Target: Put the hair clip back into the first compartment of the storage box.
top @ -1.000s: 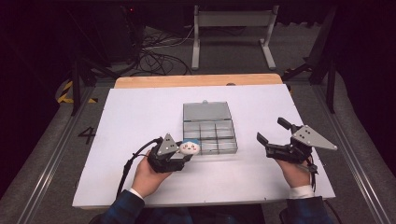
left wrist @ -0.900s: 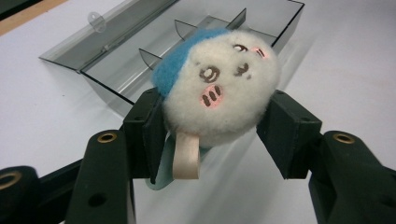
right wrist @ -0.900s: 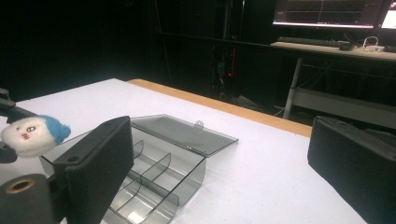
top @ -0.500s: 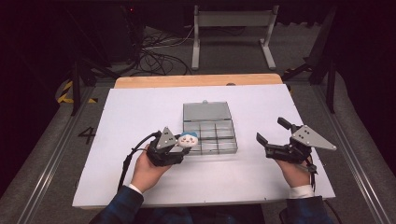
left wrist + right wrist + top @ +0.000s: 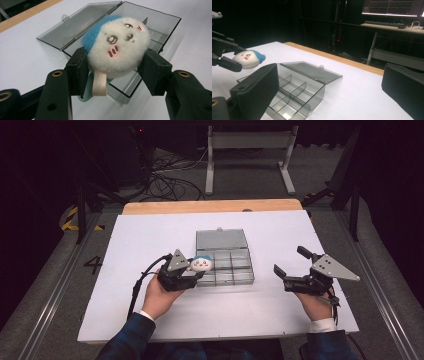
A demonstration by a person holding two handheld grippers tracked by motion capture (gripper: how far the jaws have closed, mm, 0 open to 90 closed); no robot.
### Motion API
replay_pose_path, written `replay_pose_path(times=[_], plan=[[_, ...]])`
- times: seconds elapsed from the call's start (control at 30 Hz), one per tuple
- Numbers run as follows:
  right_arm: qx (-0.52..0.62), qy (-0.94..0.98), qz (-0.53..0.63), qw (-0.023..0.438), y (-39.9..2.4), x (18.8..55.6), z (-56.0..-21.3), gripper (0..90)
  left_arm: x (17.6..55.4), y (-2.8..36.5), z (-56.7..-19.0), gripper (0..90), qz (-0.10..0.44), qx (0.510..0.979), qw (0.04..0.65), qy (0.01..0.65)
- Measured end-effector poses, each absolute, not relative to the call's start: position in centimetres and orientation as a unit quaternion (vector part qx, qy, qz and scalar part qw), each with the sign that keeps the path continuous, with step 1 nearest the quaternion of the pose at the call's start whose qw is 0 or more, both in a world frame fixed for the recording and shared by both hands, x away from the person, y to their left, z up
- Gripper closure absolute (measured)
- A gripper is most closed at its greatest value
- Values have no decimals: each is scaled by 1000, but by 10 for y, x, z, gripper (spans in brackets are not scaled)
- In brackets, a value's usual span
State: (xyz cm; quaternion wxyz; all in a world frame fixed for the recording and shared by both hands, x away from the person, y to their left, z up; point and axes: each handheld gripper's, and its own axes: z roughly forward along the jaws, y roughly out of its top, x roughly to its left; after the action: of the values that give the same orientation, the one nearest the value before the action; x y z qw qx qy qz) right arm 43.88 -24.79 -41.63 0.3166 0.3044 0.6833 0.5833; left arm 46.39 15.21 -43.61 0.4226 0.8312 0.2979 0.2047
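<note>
The white worktop (image 5: 150,235) carries a grey box (image 5: 225,264) with its lid open. Since a moment ago the left gripper (image 5: 192,272) has carried the plush (image 5: 202,264) from beside the box to over its left compartments, so dropping it in seems near. Its fingers (image 5: 77,70) are clamped on the plush. The right gripper (image 5: 290,265) waits right of the box, fingers apart, hand low.

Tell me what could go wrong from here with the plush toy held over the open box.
The plush toy bulges above the left gripper fingers, so it may slip out or bounce clear when released. It looks bigger than one compartment of the divided box, so it may perch on the dividers. The open lid lies flat behind; a nudge could shift the light box.
</note>
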Motion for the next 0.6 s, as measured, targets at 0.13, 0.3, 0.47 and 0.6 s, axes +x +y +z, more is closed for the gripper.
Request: replay_pose_path(times=[0.13,0.3,0.47,0.6], plan=[[304,685,584,313,-248,439,-416,0,469,150,-434,440,211,831,419,298],[302,684,584,315,-248,439,-416,0,474,149,-434,440,211,830,416,305],[303,684,582,317,-249,438,-416,0,478,149,-433,440,212,828,415,311],[303,685,581,317,-248,438,-416,0,483,148,-432,439,218,828,411,314]])
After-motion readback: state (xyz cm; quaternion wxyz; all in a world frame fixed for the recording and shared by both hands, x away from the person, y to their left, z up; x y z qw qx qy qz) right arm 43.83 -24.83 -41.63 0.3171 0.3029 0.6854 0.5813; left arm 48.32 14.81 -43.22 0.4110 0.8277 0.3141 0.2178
